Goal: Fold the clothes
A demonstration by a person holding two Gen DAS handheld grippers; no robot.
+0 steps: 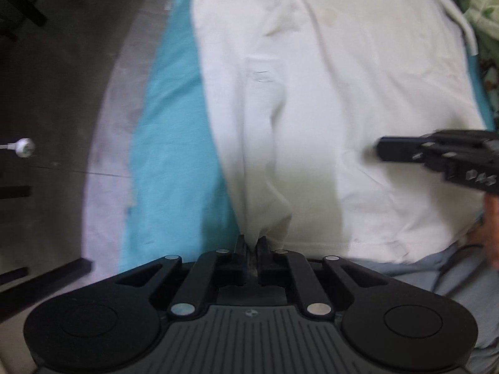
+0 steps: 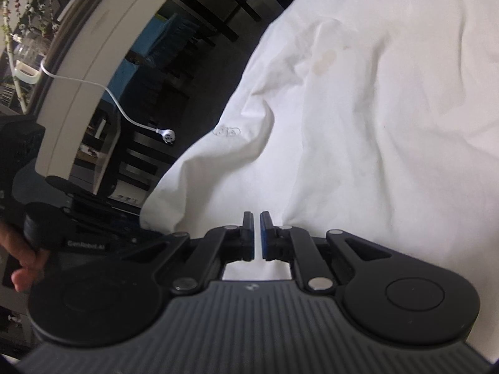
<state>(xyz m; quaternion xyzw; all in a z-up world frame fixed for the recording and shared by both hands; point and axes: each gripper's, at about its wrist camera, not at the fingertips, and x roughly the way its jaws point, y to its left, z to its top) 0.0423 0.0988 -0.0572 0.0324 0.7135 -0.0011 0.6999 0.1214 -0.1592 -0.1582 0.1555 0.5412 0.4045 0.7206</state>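
Note:
A white shirt (image 1: 327, 93) lies spread over a teal sheet (image 1: 168, 155). My left gripper (image 1: 252, 243) is shut on a bunched fold at the shirt's near hem, and the cloth rises in a ridge from its jaws. The right gripper shows at the right edge of the left wrist view (image 1: 380, 149), over the shirt. In the right wrist view the shirt (image 2: 358, 109) fills the right side. My right gripper (image 2: 256, 218) has its pads nearly together, and white cloth lies behind the narrow gap; whether it holds the shirt is unclear.
The bed's edge drops to a dark floor (image 1: 46, 93) on the left. A white cable with a round plug (image 2: 167, 135) hangs beside the bed. Green cloth (image 1: 480, 9) lies at the far right. Dark furniture (image 2: 193, 46) stands beyond the bed.

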